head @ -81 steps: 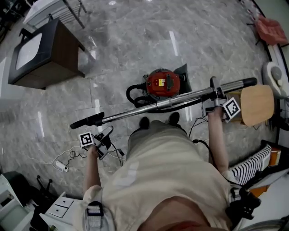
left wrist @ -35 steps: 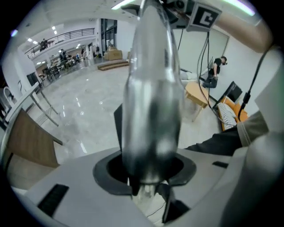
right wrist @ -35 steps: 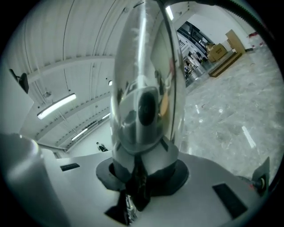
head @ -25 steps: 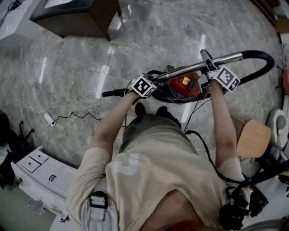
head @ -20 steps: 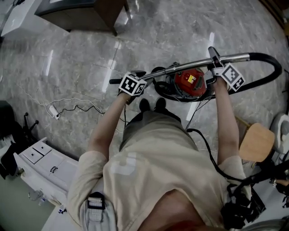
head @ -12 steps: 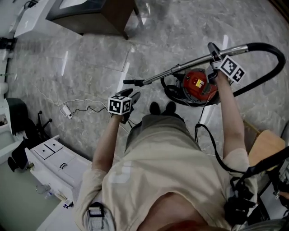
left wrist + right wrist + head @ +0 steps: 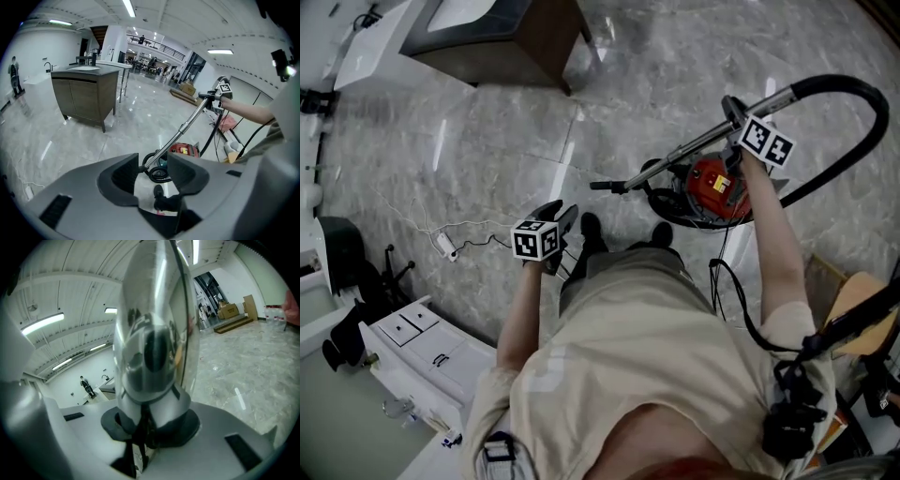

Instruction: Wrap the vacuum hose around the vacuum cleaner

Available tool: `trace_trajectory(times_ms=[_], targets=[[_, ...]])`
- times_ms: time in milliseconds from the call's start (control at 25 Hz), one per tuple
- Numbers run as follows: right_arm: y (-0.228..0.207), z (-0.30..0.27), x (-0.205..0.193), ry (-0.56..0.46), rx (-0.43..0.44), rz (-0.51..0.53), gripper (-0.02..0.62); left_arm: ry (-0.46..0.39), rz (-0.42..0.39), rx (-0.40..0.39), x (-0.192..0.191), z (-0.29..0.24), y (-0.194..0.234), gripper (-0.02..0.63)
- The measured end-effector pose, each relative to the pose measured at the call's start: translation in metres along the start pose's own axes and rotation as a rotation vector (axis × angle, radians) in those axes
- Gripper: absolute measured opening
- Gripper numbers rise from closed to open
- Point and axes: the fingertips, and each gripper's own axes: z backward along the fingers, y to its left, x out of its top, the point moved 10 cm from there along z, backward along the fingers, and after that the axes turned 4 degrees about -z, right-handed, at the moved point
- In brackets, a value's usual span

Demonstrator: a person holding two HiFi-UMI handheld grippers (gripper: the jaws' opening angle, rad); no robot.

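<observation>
Left gripper (image 7: 562,214): fingers (image 7: 123,174) spread apart, nothing between them. Only marble floor (image 7: 487,141) and the person's dark shoe (image 7: 158,192) show through the gap. It is held low at the person's left, well apart from the wand.

Right gripper (image 7: 150,425): fingers clenched on the chrome wand (image 7: 694,148), gripping it near its upper end, where the tube meets the black hose (image 7: 862,122). It is raised at far right.

The wand slopes down and to the left from that grip. Its dark tip (image 7: 606,186) hangs just left of the vacuum cleaner (image 7: 712,183).

The vacuum cleaner is a red canister standing on the floor just beyond the person's feet, below the right forearm.

The hose arcs from the wand's top out to the far right, then curves back near toward the canister. A dark loop lies on the floor against the canister's left and near side; whether it circles the body fully cannot be told.

Far left: a dark wood cabinet (image 7: 516,37). Near left: a white power strip (image 7: 445,246) with its thin cable, and a white drawer unit (image 7: 412,328).
</observation>
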Motion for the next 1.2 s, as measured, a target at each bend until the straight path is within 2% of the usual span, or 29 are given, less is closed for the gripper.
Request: trace_trajectory(times_ms=[160,320,520,680,800,920,1000,1200], targets=[[0.026,-0.016,-0.01,0.041,-0.019,0.065,0.087,0.008,-0.004,-0.039,-0.006,0.001,0.054,0.192],[0.069,-0.043,-0.023,0.115,-0.025,0.126,0.089,0.037,0.036,-0.109,-0.011,-0.018,0.128,0.192],[0.108,-0.075,-0.051,0.178,-0.108,0.121,0.091,0.122,-0.02,-0.21,0.022,-0.024,0.218,0.192],[0.121,-0.079,-0.058,0.208,-0.177,0.11,0.095,0.163,-0.052,-0.224,0.042,-0.023,0.261,0.192],[0.123,-0.076,-0.061,0.279,-0.232,0.113,0.106,0.208,-0.068,-0.283,0.043,-0.026,0.252,0.192],[0.121,-0.065,-0.064,0.311,-0.266,0.111,0.11,0.245,-0.212,-0.33,0.062,-0.03,0.232,0.192],[0.112,-0.048,-0.068,0.318,-0.282,0.095,0.11,0.237,-0.286,-0.342,0.076,-0.029,0.216,0.192],[0.08,0.012,-0.069,0.33,-0.254,0.047,0.112,0.197,-0.315,-0.341,0.084,-0.019,0.171,0.192]])
